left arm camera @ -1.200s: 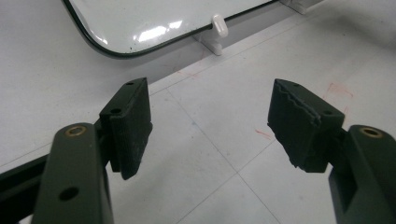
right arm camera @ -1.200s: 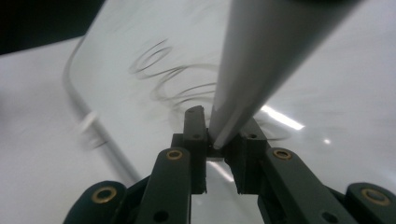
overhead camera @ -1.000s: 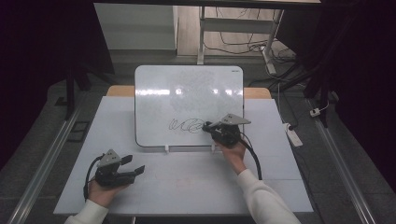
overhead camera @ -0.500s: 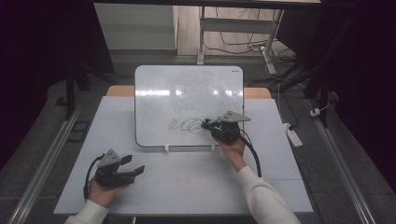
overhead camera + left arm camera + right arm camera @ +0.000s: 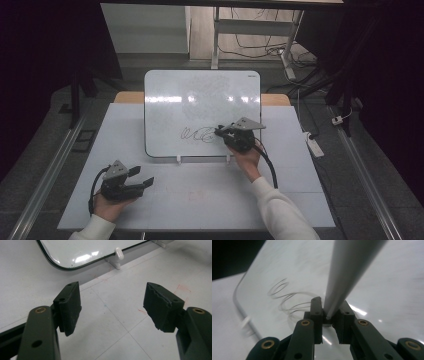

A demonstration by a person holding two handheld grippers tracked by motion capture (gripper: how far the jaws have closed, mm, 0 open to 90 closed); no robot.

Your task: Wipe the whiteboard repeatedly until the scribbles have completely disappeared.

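The right gripper (image 5: pixel 221 132) clamps a slim grey marker pen (image 5: pixel 347 277) with its tip at the glossy white rectangular whiteboard (image 5: pixel 200 90), propped up mid-table, beside a looping black scribble (image 5: pixel 197 134); most of the board looks bare, so plenty is likely left. The left gripper (image 5: pixel 142 179) rests wide and empty on the white table (image 5: pixel 300 200); no containers here.

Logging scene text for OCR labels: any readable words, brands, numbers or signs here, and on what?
None can be read.
Whiteboard, top right corner: a tiny dark mark, perhaps a brand, too small to read.
Scribble on the whiteboard beside the right gripper and its pen: looping lines, no letters.
Table: faint red smudges, no text.
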